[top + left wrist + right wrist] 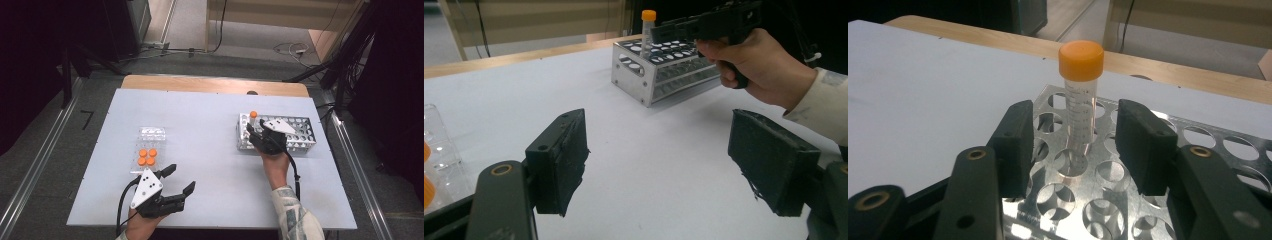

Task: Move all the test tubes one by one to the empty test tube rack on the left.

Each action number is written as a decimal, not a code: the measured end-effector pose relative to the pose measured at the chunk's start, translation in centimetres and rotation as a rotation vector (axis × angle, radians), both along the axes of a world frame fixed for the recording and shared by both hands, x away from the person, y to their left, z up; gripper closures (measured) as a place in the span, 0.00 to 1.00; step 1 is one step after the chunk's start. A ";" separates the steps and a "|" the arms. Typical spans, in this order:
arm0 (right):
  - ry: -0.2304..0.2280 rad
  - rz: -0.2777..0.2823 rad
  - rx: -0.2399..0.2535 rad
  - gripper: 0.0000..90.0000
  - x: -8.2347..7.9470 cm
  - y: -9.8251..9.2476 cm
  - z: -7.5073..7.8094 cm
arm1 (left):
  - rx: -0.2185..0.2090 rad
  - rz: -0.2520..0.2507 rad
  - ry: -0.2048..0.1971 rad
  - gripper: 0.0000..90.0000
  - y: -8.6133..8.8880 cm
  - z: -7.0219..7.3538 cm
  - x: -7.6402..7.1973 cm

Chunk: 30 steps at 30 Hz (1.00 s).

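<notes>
The tube (1079,100) stands upright in a hole near the corner of the metal rack (1198,145), cap clear above for access. The right gripper (1075,145) straddles it, jaws apart and not touching, aligned to clamp. The left gripper (176,181) idles open near the tray (150,135), clear of the work

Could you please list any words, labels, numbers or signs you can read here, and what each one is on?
Nothing can be read.
The orange-capped tube standing in the metal rack bears printed scale marks and small figures, too small and blurred to read.
</notes>
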State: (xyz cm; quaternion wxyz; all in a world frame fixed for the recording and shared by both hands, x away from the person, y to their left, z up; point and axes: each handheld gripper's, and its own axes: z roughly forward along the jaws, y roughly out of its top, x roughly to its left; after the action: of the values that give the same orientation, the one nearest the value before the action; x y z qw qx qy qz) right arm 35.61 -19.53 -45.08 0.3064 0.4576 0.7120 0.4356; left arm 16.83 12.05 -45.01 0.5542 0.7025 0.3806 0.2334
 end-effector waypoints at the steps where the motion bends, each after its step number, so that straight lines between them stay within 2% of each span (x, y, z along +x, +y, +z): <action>1: 0.001 -0.007 -0.002 0.55 0.2 0.1 0.0 | -0.001 0.001 -0.002 0.27 0.0 0.0 0.0; 6: 0.006 -0.033 -0.001 0.58 1.3 0.2 -0.2 | 0.000 0.002 0.004 0.27 0.1 -0.1 0.0; 10: -0.006 -0.025 -0.013 0.61 1.6 0.5 -0.4 | 0.005 0.002 0.006 0.27 0.1 -0.2 0.1; 26: 0.017 -0.035 -0.023 0.76 2.3 0.9 -1.1 | 0.006 -0.002 0.008 0.27 0.0 -0.2 0.0; 30: 0.009 -0.034 -0.023 0.79 2.3 0.9 -1.1 | 0.004 -0.004 0.011 0.27 0.0 -0.3 0.1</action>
State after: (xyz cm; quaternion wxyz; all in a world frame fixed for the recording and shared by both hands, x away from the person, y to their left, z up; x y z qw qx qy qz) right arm 37.89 -18.58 -46.18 0.3161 0.4679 0.7105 0.4200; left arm 16.89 12.08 -45.28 0.5511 0.7057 0.3816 0.2293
